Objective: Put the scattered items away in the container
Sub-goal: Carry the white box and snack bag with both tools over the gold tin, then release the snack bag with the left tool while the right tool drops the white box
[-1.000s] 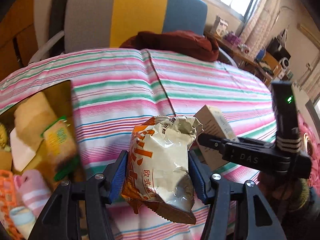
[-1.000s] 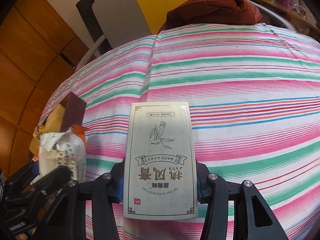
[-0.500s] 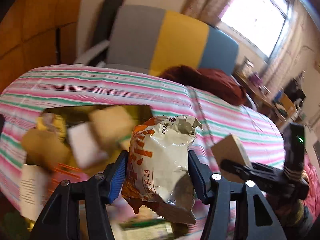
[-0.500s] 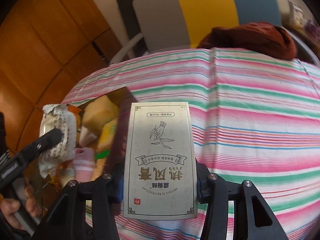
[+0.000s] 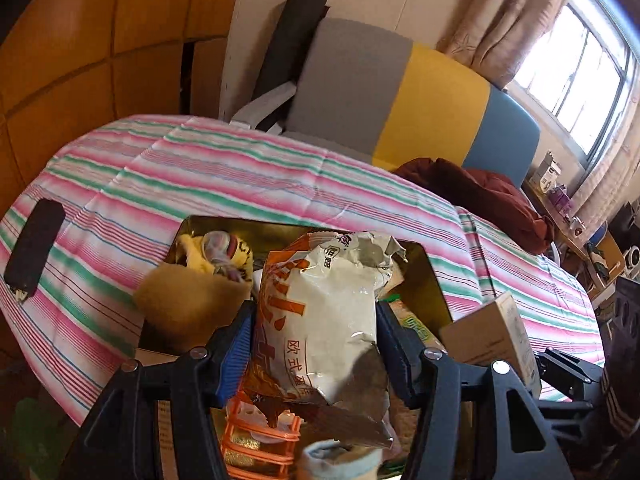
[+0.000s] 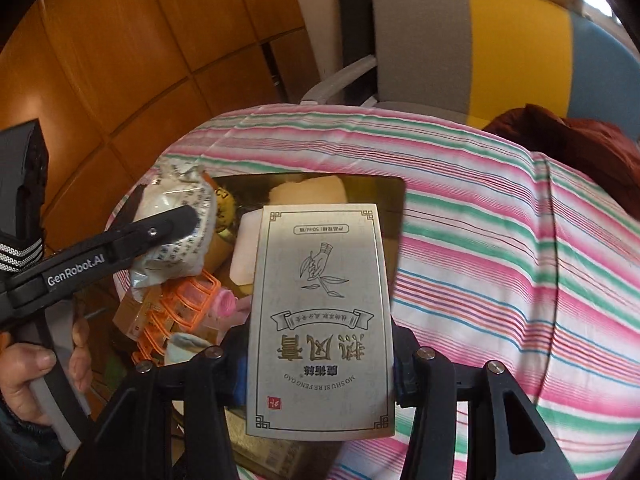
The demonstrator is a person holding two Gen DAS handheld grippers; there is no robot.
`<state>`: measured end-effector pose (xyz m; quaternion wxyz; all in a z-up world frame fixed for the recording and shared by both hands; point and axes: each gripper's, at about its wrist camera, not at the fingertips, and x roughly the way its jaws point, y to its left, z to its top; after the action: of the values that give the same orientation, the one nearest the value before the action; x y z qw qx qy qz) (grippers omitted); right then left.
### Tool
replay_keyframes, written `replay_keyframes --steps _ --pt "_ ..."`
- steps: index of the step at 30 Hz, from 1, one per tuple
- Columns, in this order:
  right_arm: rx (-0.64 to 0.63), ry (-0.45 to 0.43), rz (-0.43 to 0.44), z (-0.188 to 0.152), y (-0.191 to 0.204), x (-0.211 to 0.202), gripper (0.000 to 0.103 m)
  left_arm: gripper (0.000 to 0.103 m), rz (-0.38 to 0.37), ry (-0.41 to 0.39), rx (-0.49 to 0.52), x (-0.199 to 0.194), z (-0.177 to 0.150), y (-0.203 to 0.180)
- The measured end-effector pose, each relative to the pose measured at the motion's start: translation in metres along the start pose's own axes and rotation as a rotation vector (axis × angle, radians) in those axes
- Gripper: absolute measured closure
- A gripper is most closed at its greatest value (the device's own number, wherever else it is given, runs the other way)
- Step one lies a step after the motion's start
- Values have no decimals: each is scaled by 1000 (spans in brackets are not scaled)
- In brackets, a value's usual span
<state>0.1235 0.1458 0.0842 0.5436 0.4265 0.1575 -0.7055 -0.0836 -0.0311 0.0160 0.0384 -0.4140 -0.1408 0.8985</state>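
Left wrist view: the left tool (image 5: pixel 316 344) pinches a snack packet (image 5: pixel 324 320) above the nearly full gold tray (image 5: pixel 434 280). The right tool (image 6: pixel 320 364) clamps a tea box (image 6: pixel 320 320) beside it; both await release, and a dark bar (image 5: pixel 34 248) lies on the bench (image 5: pixel 240 176).

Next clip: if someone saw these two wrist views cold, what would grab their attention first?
Probably the crinkled snack bag clamped in the left hand-held gripper, hanging over a gold container already crammed with items. Next, the pale printed box gripped upside down in the right hand-held gripper, at the container's right edge. Behind both, the pink and green striped tablecloth fills the scene.
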Motion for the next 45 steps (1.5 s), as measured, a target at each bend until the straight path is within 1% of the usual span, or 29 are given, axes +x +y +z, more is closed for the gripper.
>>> replay_keyframes --steps 4,8,12,14,17,21,24,27,29,31,34,39,41,43,45 --pt "-29 29 -14 7 11 24 52 44 -8 -2 -16 12 5 5" --pt "-26 57 -23 10 11 42 52 44 -6 3 -23 21 13 7" --pt "-38 60 -35 8 11 48 52 44 -61 -33 -44 11 23 9" --pt "-45 54 -42 10 11 50 52 44 -55 -41 -42 11 28 10" --pt "-57 55 -51 12 12 54 52 44 -32 4 -48 31 30 14" --pt "-75 77 -53 7 13 62 50 44 -15 74 -72 62 22 20" --pt "-85 72 -49 4 13 62 49 44 -9 73 -31 66 14 10" --pt "-54 73 -22 5 9 60 48 43 -18 77 -21 66 13 7" --pt "-22 74 1 6 4 59 41 42 -20 83 -24 64 14 8" --pt "9 71 17 7 0 56 37 40 -25 86 -31 60 15 8" --pt "48 59 52 5 -5 47 33 39 -39 73 -42 51 17 8" --pt "82 -3 81 5 -10 25 33 38 -57 21 -79 29 21 14" --pt "101 -16 102 3 -13 18 33 38 -65 5 -85 21 22 15" --pt "112 -30 106 0 -15 11 33 38 -72 -13 -87 13 21 15" --pt "109 -45 100 -3 -15 5 37 40 -72 -34 -83 6 18 14"
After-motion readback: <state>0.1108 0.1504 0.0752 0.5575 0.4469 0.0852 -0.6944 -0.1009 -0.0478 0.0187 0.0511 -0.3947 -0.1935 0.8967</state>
